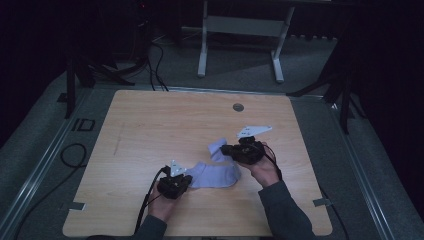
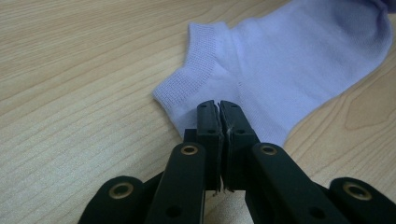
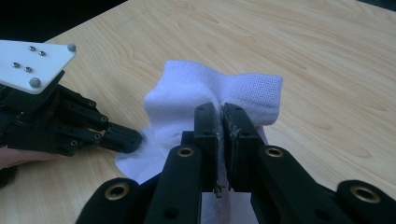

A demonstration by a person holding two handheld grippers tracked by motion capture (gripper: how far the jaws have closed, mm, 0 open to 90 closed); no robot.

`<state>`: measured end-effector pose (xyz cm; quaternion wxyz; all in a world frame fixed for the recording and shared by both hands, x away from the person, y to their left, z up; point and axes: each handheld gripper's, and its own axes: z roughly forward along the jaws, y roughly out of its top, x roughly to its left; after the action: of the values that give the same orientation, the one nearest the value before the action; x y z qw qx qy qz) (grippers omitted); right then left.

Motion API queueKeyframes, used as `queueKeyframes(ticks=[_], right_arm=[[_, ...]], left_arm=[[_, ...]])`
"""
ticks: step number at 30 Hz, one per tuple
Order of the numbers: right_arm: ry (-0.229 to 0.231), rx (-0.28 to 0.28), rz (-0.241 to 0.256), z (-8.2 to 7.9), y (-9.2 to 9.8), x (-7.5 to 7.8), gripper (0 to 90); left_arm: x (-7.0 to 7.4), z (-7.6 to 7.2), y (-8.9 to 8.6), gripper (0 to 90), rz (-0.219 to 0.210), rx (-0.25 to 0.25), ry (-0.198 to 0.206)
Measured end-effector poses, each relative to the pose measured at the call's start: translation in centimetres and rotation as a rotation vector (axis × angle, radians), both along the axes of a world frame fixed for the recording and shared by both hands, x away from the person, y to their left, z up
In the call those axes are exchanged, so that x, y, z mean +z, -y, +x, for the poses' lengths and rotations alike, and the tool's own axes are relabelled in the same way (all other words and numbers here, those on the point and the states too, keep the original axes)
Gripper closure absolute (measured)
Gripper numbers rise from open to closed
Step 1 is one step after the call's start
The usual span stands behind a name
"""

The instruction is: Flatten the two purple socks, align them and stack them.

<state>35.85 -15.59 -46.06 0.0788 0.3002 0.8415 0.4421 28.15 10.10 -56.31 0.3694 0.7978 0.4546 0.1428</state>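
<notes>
A pale lavender ankle sock (image 1: 216, 175) lies on the wooden table (image 1: 150, 130), near the front and right of centre. My left gripper (image 1: 187, 181) is shut on its near edge beside the ribbed cuff (image 2: 196, 70); the jaws are pressed together over the fabric (image 2: 280, 60). My right gripper (image 1: 224, 149) is shut on the sock's other end (image 3: 210, 88), which is lifted and bunched around the jaws (image 1: 217, 148). In the right gripper view, the left gripper (image 3: 133, 138) sits at the left with its tips on the sock.
A round grommet hole (image 1: 238, 107) lies toward the table's far edge. A white desk frame (image 1: 240, 30) stands on the floor beyond. Cables (image 1: 75, 155) run along the floor at the left. Bare wood stretches to the left and back.
</notes>
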Motion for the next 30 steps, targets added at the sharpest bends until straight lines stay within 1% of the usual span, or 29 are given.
queueKeyframes(ticks=[3,4,10,15,19,24,30], right_arm=[[0.011,0.003,-0.014,-0.1,-0.4,0.1,84.4],[0.024,0.007,-0.015,-0.1,-0.4,0.5,84.4],[0.054,0.002,-0.002,-0.4,0.0,1.9,84.3],[0.054,-0.002,0.000,-0.4,0.2,1.9,84.3],[0.049,0.002,-0.011,-0.4,-0.1,1.2,84.3],[0.018,0.010,-0.024,-0.4,-0.6,-0.3,84.3],[-0.010,0.027,-0.030,-0.7,-1.2,-1.7,84.4]], left_arm=[[0.0,0.0,0.0,87.1,0.001,-0.001,-0.001],[0.0,0.0,0.0,87.0,0.001,0.000,-0.001],[0.0,0.0,0.0,86.6,0.002,-0.002,-0.002],[0.0,0.0,0.0,86.6,0.003,-0.002,-0.001],[0.0,0.0,0.0,86.6,0.001,-0.001,0.000],[0.0,0.0,0.0,86.5,-0.001,-0.001,-0.001],[0.0,0.0,0.0,86.4,-0.006,0.000,-0.002]])
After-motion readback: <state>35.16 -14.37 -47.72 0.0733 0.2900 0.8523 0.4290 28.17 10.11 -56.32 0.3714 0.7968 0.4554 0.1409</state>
